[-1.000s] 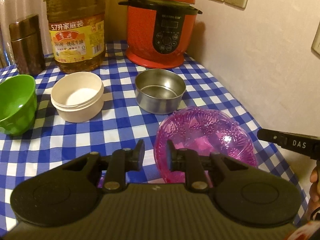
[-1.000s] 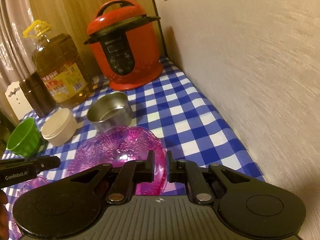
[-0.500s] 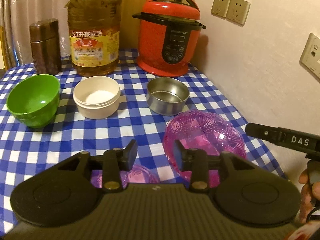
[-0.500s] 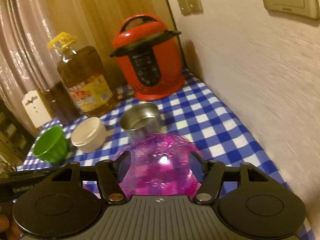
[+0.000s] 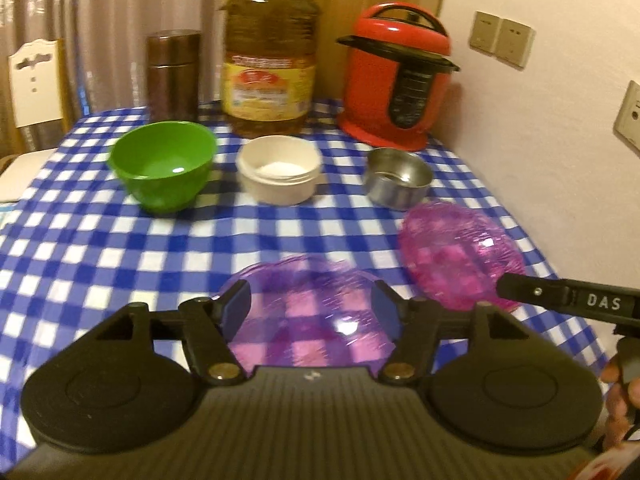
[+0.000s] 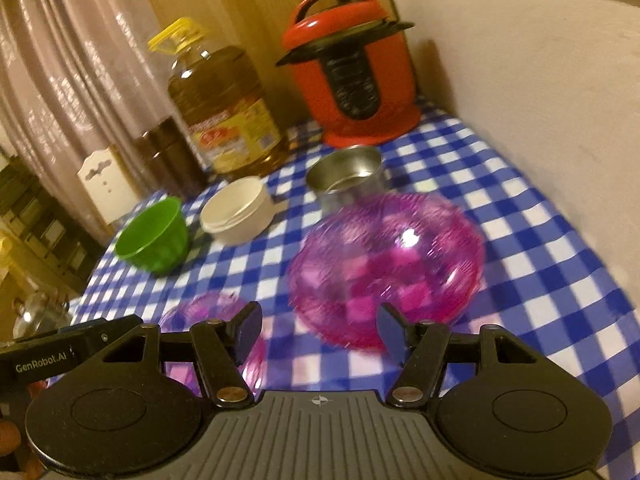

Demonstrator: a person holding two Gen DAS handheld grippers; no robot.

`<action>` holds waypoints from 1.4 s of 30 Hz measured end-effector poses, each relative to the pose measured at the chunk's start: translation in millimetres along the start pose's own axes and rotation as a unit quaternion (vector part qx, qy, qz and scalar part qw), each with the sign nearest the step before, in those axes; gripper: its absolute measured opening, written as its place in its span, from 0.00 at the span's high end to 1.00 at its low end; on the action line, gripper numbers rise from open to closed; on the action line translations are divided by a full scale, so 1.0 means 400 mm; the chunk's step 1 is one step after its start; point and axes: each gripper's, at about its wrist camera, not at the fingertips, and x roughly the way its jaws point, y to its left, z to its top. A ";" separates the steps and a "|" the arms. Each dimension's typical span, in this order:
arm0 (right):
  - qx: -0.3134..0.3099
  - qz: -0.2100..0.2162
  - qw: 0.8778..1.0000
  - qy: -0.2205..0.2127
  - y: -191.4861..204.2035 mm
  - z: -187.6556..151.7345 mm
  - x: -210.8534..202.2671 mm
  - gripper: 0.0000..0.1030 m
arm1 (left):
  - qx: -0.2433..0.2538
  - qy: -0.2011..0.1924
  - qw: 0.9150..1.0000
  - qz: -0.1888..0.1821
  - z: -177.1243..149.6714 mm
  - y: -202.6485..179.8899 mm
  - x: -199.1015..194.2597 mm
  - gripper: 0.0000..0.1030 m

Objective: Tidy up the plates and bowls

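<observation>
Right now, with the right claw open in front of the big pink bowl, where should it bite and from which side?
Take the pink bowl by its near rim, coming straight ahead from the table's front edge. The rim is thin enough to pinch with one finger inside and one outside, while the rounded wall looks too wide to span. The right claw is already open and facing that edge.

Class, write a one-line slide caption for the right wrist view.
Open right gripper faces a pink plate on a blue checked tablecloth, bowls and a red cooker behind.

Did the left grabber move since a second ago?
Yes. The left gripper pulled back from the red cooker, which looks smaller now, and its jaws opened wide above the purple plate.
</observation>
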 end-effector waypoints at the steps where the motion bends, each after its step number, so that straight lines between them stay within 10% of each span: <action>1: -0.006 0.002 1.000 0.004 0.010 -0.008 0.003 0.38 | -0.004 -0.002 1.000 0.005 -0.009 0.014 -0.005 0.39; 16: -0.023 0.028 0.998 0.050 0.109 -0.068 0.080 0.38 | -0.081 0.045 0.995 0.047 -0.096 0.184 0.039 0.38; 42: 0.003 0.004 0.996 0.089 0.111 -0.108 0.188 0.49 | -0.090 0.079 0.992 0.031 -0.105 0.173 0.125 0.61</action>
